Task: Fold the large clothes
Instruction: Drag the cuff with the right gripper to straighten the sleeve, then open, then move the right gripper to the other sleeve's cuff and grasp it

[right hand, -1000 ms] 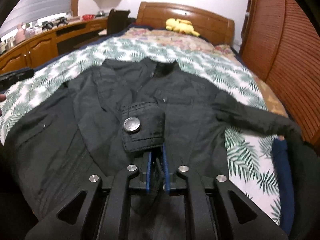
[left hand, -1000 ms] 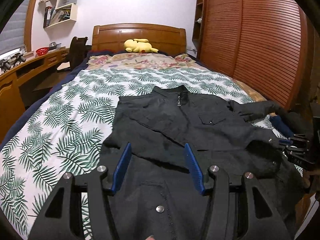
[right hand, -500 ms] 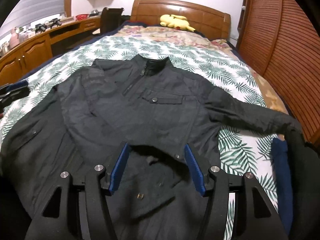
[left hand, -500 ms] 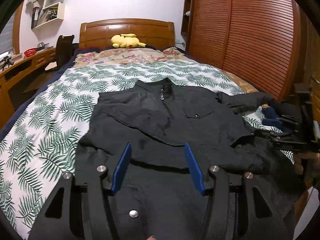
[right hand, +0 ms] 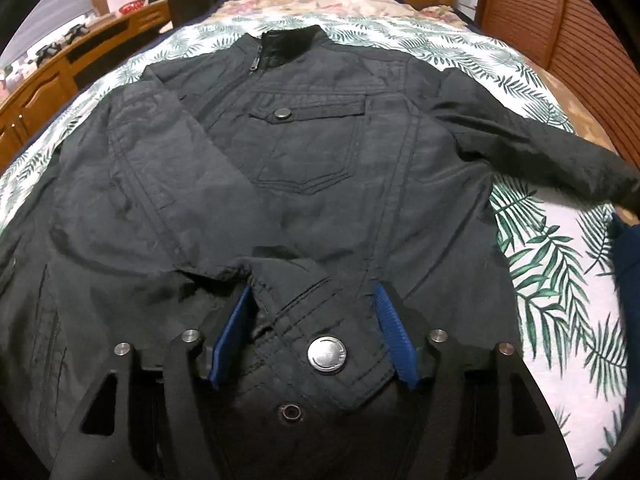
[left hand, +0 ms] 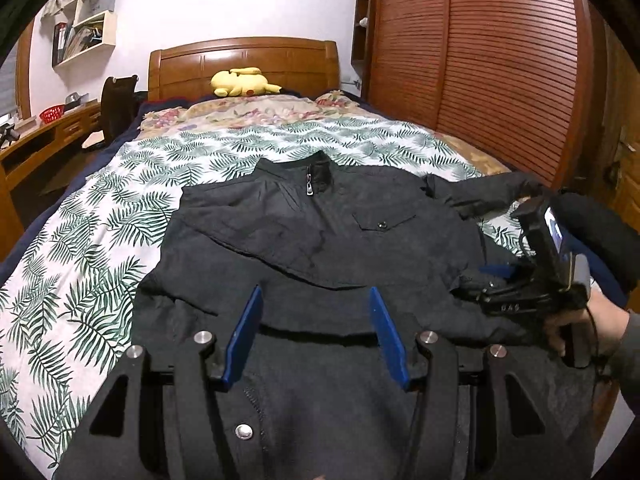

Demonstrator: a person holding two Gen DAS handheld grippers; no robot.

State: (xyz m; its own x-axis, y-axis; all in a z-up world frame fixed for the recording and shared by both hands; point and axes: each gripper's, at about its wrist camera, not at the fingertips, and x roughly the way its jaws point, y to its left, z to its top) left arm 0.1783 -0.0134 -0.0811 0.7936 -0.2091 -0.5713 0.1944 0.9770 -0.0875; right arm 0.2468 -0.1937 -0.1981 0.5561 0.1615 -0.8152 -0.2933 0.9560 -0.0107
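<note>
Right wrist: fingers [right hand: 390, 320] just opened wide, jacket cuff [right hand: 320, 344] between, unpinched.

One black jacket [right hand: 304, 168], one yellow plush toy [left hand: 242, 81], two tools [left hand: 316, 332].

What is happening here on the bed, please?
A person is folding a black jacket spread on the leaf-print bedcover, with a two-finger gripper in each hand. One sleeve is already folded across the chest; the other sleeve lies stretched out to the side. The right gripper has just been opening, and the cuff with the snap button lies loose between its fingers. The left gripper hovers open above the lower part of the jacket.
</note>
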